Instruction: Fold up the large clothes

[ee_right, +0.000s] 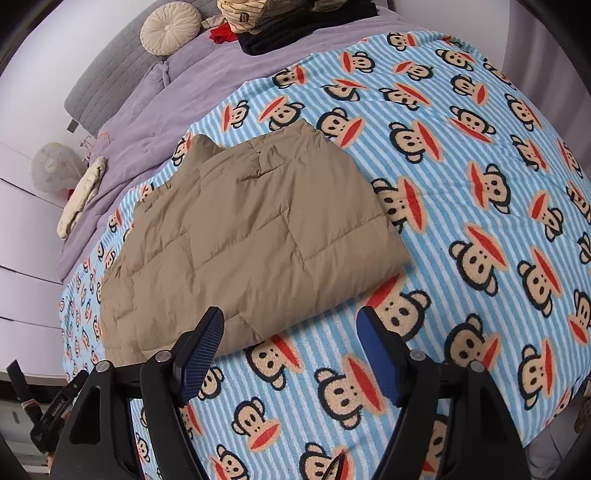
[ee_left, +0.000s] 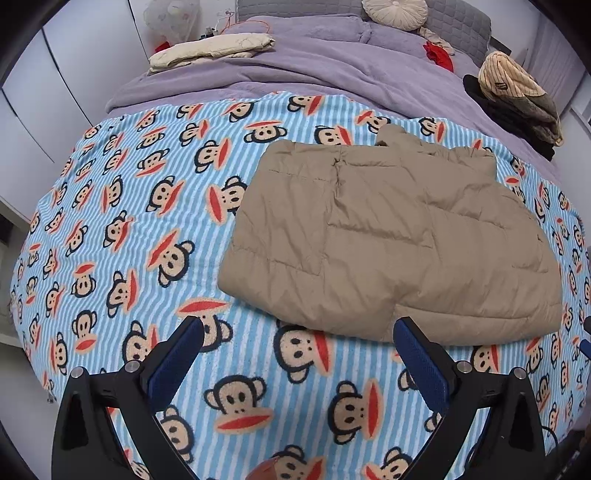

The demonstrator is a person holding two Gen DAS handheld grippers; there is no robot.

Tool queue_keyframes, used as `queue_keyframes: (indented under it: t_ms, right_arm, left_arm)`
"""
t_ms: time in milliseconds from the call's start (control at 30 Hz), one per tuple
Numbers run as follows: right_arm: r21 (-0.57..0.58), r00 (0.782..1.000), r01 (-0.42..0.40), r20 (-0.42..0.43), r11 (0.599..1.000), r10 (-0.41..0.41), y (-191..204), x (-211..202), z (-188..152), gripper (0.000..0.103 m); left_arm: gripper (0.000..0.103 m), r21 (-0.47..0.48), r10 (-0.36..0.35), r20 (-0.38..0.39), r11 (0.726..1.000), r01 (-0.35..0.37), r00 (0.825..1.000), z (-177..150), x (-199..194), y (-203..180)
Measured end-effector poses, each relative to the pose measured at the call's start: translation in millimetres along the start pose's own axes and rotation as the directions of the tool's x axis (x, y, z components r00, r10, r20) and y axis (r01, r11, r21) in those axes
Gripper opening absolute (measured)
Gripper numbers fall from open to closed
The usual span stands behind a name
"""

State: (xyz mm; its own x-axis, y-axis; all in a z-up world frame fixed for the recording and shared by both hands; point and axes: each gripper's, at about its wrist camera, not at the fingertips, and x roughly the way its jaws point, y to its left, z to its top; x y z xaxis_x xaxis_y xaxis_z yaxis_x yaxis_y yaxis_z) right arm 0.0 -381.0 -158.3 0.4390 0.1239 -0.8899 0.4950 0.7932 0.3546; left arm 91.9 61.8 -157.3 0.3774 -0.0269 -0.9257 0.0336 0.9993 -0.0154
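A tan quilted puffer jacket [ee_left: 391, 236] lies folded into a rough rectangle on the blue striped monkey-print blanket [ee_left: 140, 221]. My left gripper [ee_left: 299, 326] hovers open above the blanket just short of the jacket's near edge, with nothing between its blue pads. In the right wrist view the same jacket [ee_right: 243, 240] lies left of centre. My right gripper [ee_right: 291, 317] stands open over the jacket's near right corner and the blanket [ee_right: 480, 184], holding nothing.
Purple bedding [ee_left: 314, 66] covers the far half of the bed. A folded cream garment [ee_left: 210, 51] lies at its far left. A pile of dark and striped clothes [ee_left: 517, 99] sits at the far right, a round cushion [ee_left: 395, 13] by the grey headboard. White wardrobe doors [ee_left: 55, 92] line the left.
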Motion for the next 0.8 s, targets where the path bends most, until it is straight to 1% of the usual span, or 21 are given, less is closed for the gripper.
queue_keyframes:
  t_ms: [267,300,333,367,500,600,700,800]
  right_arm:
    - [-0.013,0.998,-0.032,-0.047,0.999,0.031,4.5,4.7,-26.5,0.083]
    - [-0.011,0.998,-0.037,-0.053,0.999,0.036,5.1,6.5,-29.9,0.086]
    - [-0.009,0.998,-0.039,-0.057,0.999,0.038,5.6,8.0,-32.5,0.093]
    - [-0.008,0.998,-0.037,-0.058,0.999,0.036,6.2,9.1,-35.4,0.094]
    - [-0.002,0.996,-0.046,-0.074,0.999,0.046,7.5,13.7,-43.1,0.094]
    - [0.025,0.992,-0.079,-0.093,0.997,0.080,5.2,17.7,-48.1,0.094]
    - [0.082,0.984,-0.123,-0.123,0.989,0.132,-0.3,24.0,-53.0,0.094]
    - [0.120,0.974,-0.129,-0.173,0.984,0.148,-5.0,34.5,-59.0,0.094]
  left_arm:
    - [0.103,0.012,-0.021,-0.034,1.000,0.022,0.999,-22.5,2.0,-2.4]
    - [0.103,0.013,-0.023,-0.037,1.000,0.024,0.999,-24.3,2.0,-2.4]
    - [0.103,0.015,-0.023,-0.038,1.000,0.024,0.999,-25.8,1.8,-2.3]
    - [0.103,0.018,-0.023,-0.039,1.000,0.024,0.999,-27.5,1.6,-2.2]
    - [0.103,0.026,-0.020,-0.047,0.999,0.021,0.999,-31.8,2.7,-1.9]
    - [0.103,0.024,-0.008,-0.053,1.000,0.009,0.999,-34.2,4.6,-0.8]
    - [0.103,0.007,-0.002,-0.069,1.000,0.002,0.998,-36.3,11.4,2.5]
    - [0.103,0.000,0.017,-0.092,1.000,-0.017,0.996,-40.0,21.2,6.8]
